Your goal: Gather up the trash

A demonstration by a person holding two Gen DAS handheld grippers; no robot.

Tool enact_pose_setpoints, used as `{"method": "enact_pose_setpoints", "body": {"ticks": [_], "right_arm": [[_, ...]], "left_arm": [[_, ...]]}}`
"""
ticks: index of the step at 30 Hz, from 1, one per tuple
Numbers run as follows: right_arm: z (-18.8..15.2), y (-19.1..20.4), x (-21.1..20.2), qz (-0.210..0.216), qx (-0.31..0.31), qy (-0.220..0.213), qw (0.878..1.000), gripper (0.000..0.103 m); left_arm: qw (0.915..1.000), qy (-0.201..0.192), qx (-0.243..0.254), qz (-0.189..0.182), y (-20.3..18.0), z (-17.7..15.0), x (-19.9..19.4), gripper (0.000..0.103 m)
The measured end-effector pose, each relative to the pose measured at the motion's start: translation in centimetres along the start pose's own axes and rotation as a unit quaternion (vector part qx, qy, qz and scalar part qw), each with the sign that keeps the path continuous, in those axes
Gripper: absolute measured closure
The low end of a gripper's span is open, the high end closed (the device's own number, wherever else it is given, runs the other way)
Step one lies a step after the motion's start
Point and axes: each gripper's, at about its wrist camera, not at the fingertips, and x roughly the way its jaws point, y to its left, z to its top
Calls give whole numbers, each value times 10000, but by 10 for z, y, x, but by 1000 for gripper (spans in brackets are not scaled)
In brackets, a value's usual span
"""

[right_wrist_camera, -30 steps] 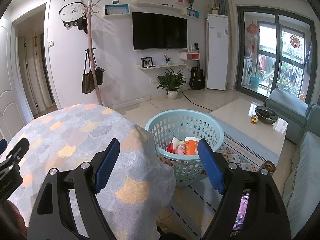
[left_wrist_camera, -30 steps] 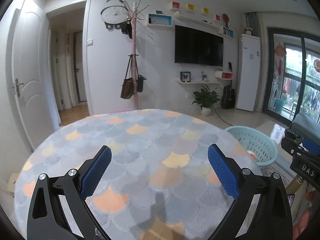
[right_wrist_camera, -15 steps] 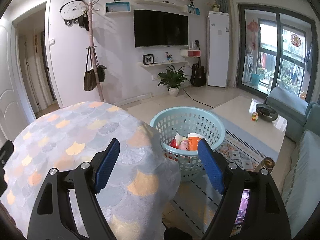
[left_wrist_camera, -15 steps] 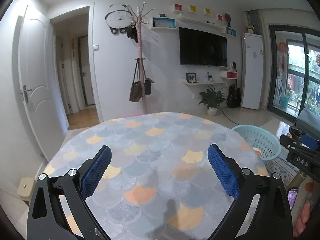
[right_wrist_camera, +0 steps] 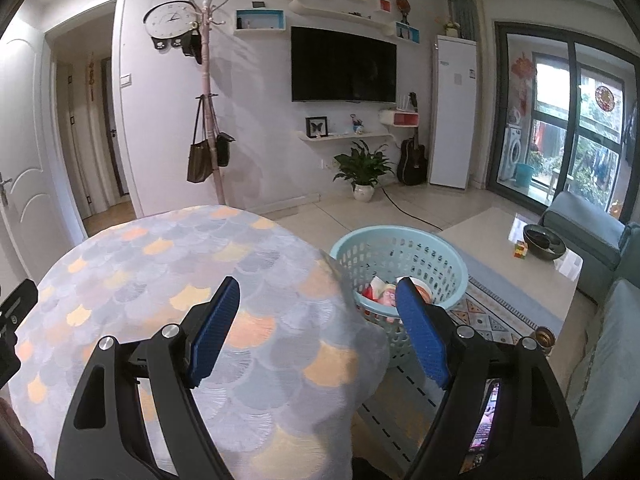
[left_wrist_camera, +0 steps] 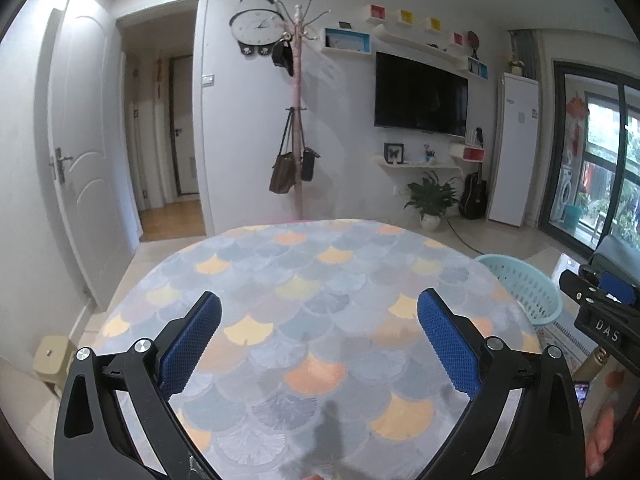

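Note:
A light blue plastic basket (right_wrist_camera: 436, 252) stands on the floor to the right of the round table (right_wrist_camera: 168, 280); it also shows in the left wrist view (left_wrist_camera: 528, 284). Inside it lie red and orange wrappers and a cup (right_wrist_camera: 380, 292). My right gripper (right_wrist_camera: 318, 320) is open and empty, above the table's right edge, near the basket. My left gripper (left_wrist_camera: 318, 336) is open and empty above the table (left_wrist_camera: 304, 280), whose scale-patterned cloth shows no items on it. The right gripper's body (left_wrist_camera: 600, 320) shows at the right edge of the left wrist view.
A pink coat stand (right_wrist_camera: 208, 120) with bags stands behind the table. A low coffee table (right_wrist_camera: 520, 256) with a dark bowl and a grey sofa (right_wrist_camera: 584, 220) are to the right. A patterned rug (right_wrist_camera: 492, 320) lies under the basket. A small stool (left_wrist_camera: 52, 360) sits at the left.
Both grippers have pulled back and risen, so more of the table shows. The right gripper has shifted left, from over the basket to over the table's edge. Both stay open.

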Motion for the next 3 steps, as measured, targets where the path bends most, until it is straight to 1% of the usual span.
{"method": "enact_pose_setpoints", "body": {"ticks": [3], "right_arm": [[2, 9, 0, 47, -73, -15, 10000, 27]], "left_arm": [[9999, 10, -62, 106, 8, 0, 1, 8]]}}
